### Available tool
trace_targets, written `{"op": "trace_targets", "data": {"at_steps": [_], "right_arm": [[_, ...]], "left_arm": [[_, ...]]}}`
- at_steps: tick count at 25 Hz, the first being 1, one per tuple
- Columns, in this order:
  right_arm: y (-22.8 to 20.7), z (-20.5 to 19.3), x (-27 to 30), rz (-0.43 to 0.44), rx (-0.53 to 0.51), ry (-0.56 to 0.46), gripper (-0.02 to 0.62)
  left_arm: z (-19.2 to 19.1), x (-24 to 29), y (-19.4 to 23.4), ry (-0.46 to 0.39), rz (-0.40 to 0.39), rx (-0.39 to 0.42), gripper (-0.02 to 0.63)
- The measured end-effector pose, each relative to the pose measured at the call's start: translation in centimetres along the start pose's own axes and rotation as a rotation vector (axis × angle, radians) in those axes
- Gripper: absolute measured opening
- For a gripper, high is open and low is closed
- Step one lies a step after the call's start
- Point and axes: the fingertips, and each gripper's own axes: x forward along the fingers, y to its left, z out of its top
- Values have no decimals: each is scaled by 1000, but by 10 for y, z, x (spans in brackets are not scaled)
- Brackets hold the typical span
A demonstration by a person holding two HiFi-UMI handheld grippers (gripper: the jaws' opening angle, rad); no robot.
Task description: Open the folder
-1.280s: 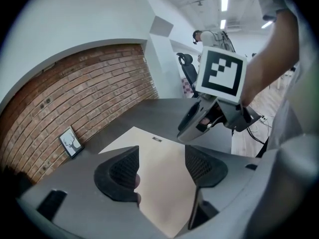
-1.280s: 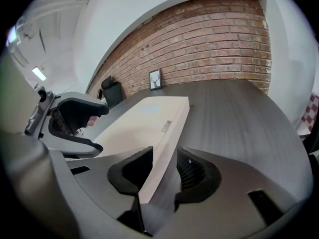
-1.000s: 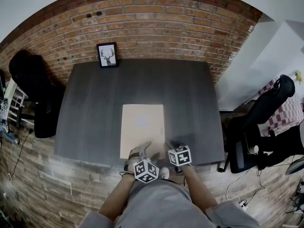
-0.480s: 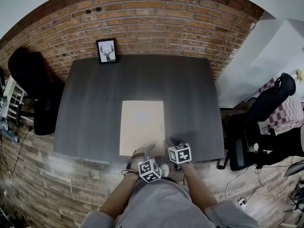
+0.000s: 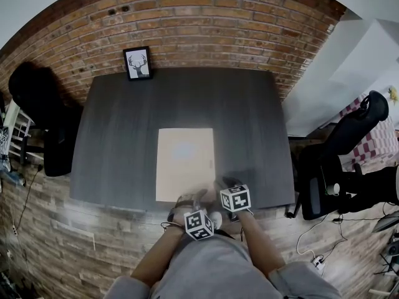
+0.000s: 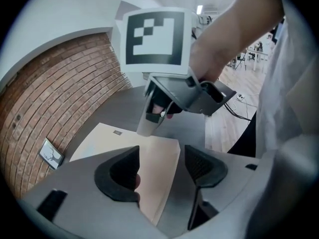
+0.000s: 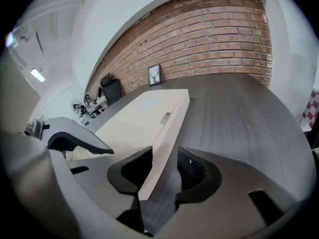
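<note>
The closed tan folder (image 5: 184, 164) lies flat on the dark surface (image 5: 124, 136), left gripper (image 6: 162, 157) jaws open above its near edge, right gripper (image 7: 163, 157) jaws just opened wider astride its near right corner

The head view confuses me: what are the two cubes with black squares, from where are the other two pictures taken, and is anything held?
No robot: a person holds a two-jaw gripper in each hand; the cubes are parts of them. The head view comes from a camera on the person's head; each other view rides on one gripper. On the dark table lies a closed beige folder; at the table's far edge stands a framed deer picture. The left gripper is open near the folder's corner. The right gripper has just been opening its jaws; the folder's edge lies between them, unpinched. Nothing is held.
</note>
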Motion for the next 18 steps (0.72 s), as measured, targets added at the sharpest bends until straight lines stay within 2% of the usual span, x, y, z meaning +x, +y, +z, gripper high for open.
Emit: {"op": "trace_targets", "data": {"at_steps": [13, 18], "right_arm": [[1, -1, 0, 3, -11, 4, 129], [1, 0, 0, 5, -16, 5, 129]], "left_arm": [[-5, 9, -10, 42, -27, 19, 227], [-9, 13, -7, 70, -21, -7, 187]]}}
